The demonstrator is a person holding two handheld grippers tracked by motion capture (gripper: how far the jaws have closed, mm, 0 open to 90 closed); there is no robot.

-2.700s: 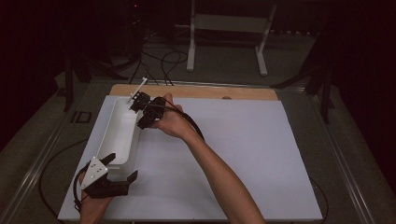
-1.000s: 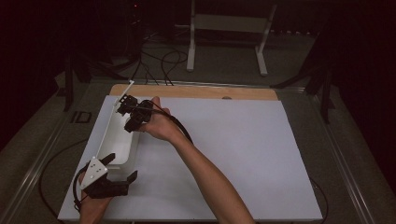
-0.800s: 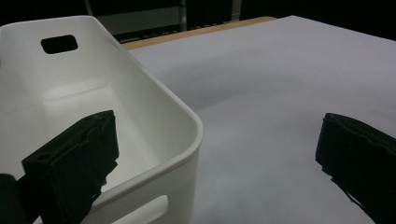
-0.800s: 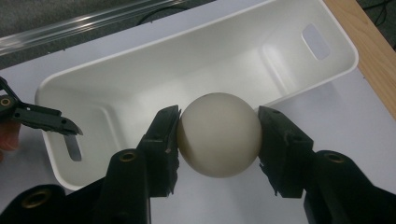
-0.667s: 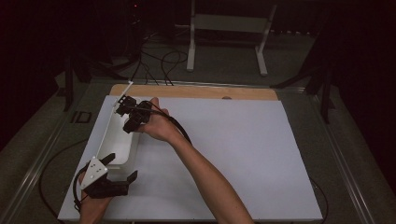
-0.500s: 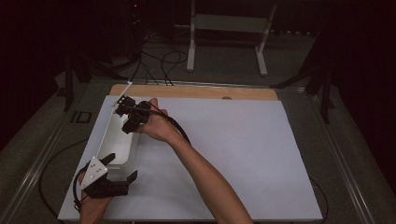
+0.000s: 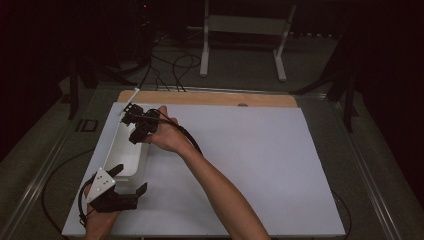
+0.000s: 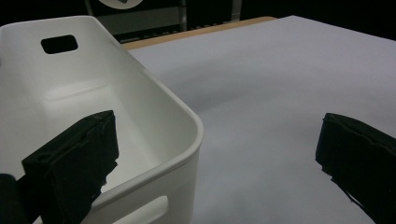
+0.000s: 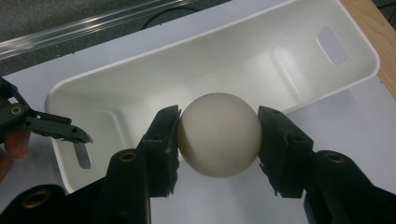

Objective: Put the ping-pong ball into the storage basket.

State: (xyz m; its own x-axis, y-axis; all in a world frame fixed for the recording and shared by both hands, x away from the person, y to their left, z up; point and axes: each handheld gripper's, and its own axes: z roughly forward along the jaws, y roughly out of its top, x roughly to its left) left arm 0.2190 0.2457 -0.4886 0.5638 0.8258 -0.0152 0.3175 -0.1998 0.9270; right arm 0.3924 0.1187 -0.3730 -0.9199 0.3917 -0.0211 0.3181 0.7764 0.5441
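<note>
The white sheet [image 7: 250,150] is lit evenly from above, while the surroundings are left dark. Soft glare is seen inside the white bin [image 9: 261,60]. The near jaws are slightly blurred.

Lab or test studio: white sheet [image 7: 260,160] on wooden table [image 7: 210,98], dark surround, loose cables [image 7: 165,70] and white stand [image 7: 245,30] on far floor.

Ball [image 9: 218,134]: cream-white, smooth, round, held above the bin's rim. Bin [image 9: 140,79]: white plastic, long, open-topped, handle slots at its ends, upright on table.
</note>
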